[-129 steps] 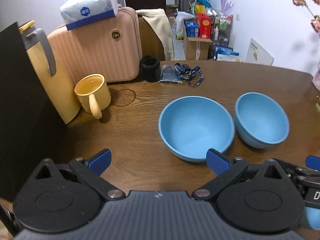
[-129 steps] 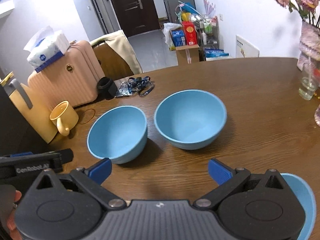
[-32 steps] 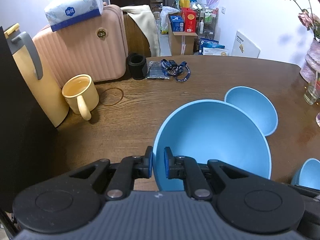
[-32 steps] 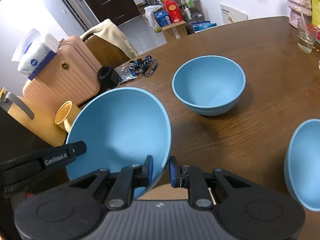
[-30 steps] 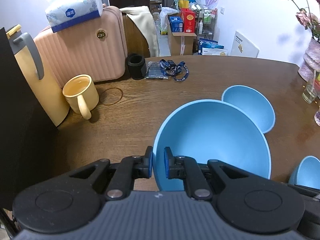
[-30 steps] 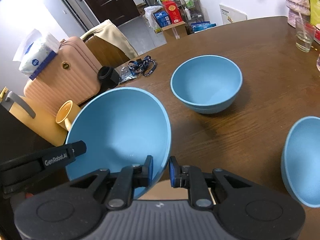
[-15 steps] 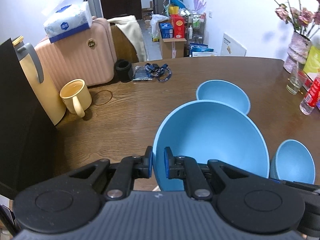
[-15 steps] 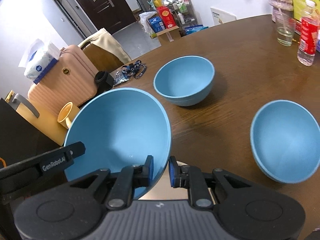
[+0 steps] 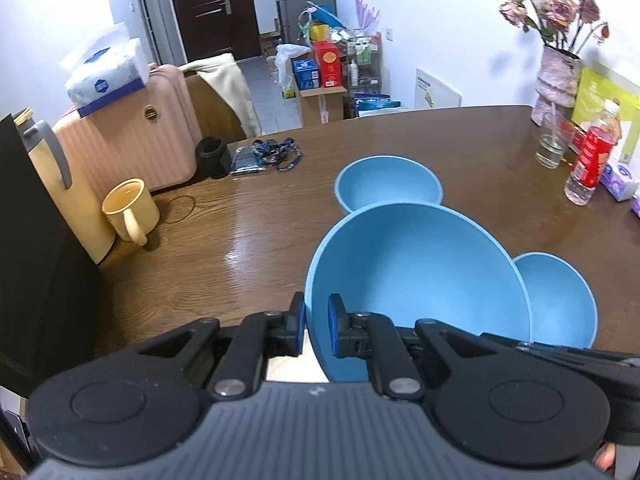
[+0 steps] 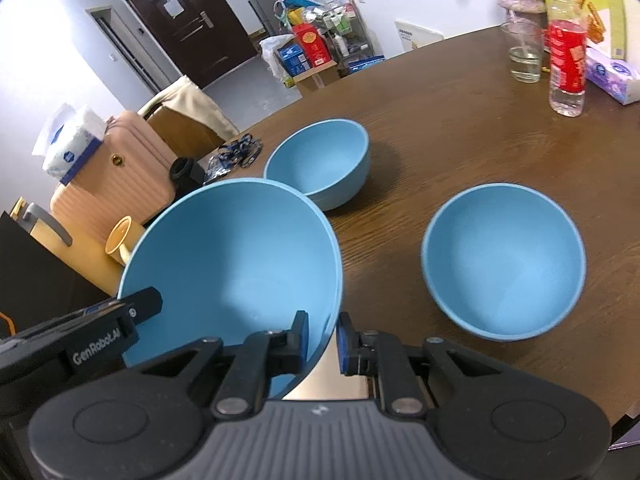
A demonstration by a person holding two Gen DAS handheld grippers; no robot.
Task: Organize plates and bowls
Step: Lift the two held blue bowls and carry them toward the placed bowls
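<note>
A large blue bowl (image 9: pixel 416 276) is held in the air above the table's near edge. My left gripper (image 9: pixel 316 326) is shut on its left rim. My right gripper (image 10: pixel 322 338) is shut on its right rim; the bowl also shows in the right wrist view (image 10: pixel 236 264). A second blue bowl (image 9: pixel 388 184) sits on the brown table (image 9: pixel 248 240) beyond it, also in the right wrist view (image 10: pixel 320 164). A third blue bowl (image 10: pixel 504 260) sits on the table to the right, partly hidden behind the held bowl in the left wrist view (image 9: pixel 560 296).
A yellow mug (image 9: pixel 130 210), a yellow jug (image 9: pixel 60 184), a pink suitcase (image 9: pixel 132 140) with a tissue pack and a black cup (image 9: pixel 212 156) stand at the left. A glass (image 10: pixel 524 56), a red-labelled bottle (image 10: pixel 566 68), a vase (image 9: pixel 558 84) and a tissue pack (image 10: pixel 612 74) stand at the right.
Both grippers closed on the large bowl's rim and lifted it off the table. In the last second it has risen and drawn back, so the third bowl has come fully into view.
</note>
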